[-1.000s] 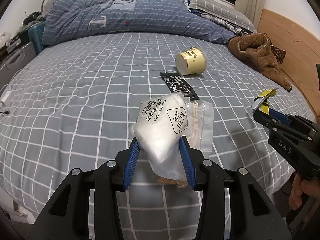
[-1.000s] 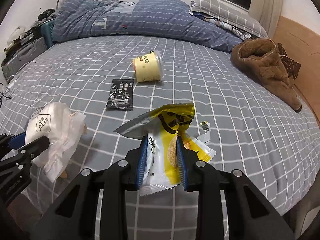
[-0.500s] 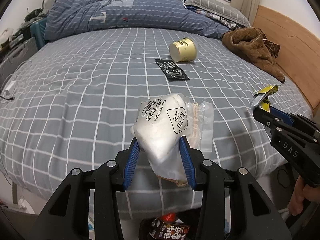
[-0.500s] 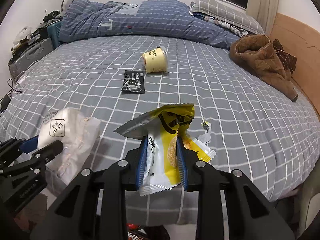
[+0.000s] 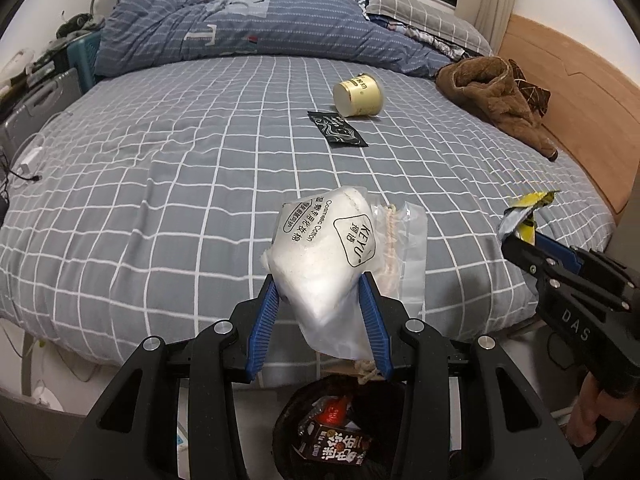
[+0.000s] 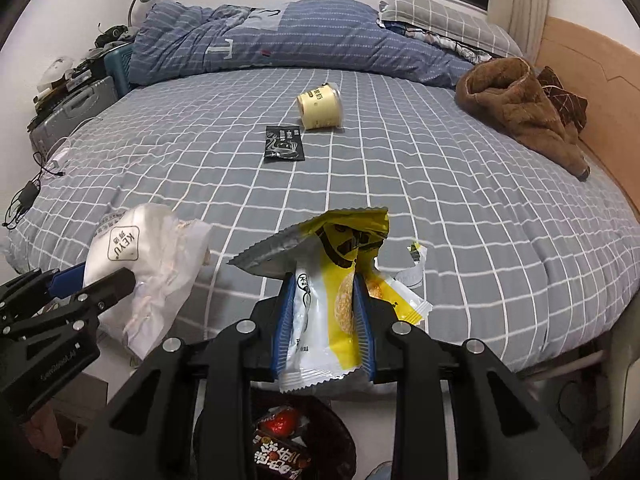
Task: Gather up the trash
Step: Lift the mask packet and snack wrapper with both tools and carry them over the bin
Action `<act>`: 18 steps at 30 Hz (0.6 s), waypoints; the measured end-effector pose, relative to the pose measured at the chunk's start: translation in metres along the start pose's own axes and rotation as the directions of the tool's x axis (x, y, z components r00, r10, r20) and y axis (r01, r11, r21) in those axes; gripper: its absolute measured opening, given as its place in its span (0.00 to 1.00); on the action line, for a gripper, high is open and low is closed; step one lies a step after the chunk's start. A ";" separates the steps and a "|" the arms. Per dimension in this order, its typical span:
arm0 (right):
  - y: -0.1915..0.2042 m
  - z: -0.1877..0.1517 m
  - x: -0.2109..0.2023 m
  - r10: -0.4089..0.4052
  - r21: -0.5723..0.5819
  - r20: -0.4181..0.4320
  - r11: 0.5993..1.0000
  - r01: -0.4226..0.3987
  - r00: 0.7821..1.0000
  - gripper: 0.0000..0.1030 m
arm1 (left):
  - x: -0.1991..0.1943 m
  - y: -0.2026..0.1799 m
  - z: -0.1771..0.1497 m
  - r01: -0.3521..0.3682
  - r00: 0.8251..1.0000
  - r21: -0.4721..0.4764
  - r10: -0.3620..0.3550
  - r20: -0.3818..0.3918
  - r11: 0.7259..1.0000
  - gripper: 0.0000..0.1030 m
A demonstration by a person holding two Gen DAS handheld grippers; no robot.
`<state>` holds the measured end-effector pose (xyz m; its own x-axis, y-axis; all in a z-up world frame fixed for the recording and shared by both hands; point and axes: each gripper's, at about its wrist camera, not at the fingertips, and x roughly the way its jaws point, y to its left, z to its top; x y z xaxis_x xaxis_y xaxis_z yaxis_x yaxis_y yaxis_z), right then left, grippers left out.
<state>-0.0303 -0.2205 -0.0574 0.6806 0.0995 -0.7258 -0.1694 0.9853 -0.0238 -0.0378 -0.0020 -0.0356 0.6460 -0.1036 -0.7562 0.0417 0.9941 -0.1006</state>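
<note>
Holding a cotton pad bag (image 5: 324,256), the left tongs (image 5: 320,304) now hang past the bed's (image 5: 160,168) near edge above a bin (image 5: 288,432); the right tongs (image 6: 322,312) squeeze a yellow wrapper (image 6: 340,280).

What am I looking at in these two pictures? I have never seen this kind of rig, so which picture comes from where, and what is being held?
There is no robot here. A person holds a two-finger claw in each hand, and each claw carries a wide-angle camera looking along its fingers.

The left wrist view shows the left claw shut on a white cosmetic cotton bag. The right claw enters that picture from the right edge.

The right wrist view shows the right claw shut on a yellow and white snack wrapper.

Both look across a bed with a grey checked sheet. A yellow cup on its side and a black sachet lie on it, with a brown fleece garment near the headboard.

Below the claws, beside the bed, a dark bin already holds rubbish.
</note>
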 end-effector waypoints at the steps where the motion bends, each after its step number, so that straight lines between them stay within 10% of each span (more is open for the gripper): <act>1: 0.000 -0.002 -0.001 0.002 0.002 -0.001 1.000 -0.002 1.000 0.26 | -0.001 0.000 -0.001 -0.001 1.000 -0.002 0.001 0.000 1.000 0.39; 18: 0.010 -0.051 -0.035 0.041 0.028 -0.036 0.999 -0.040 0.999 0.26 | -0.042 -0.007 -0.047 -0.024 1.000 -0.001 0.024 -0.003 1.000 0.39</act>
<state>-0.0919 -0.2216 -0.0670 0.6472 0.1351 -0.7502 -0.1768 0.9839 0.0247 -0.1013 -0.0058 -0.0334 0.6445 -0.0794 -0.7605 0.0253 0.9963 -0.0826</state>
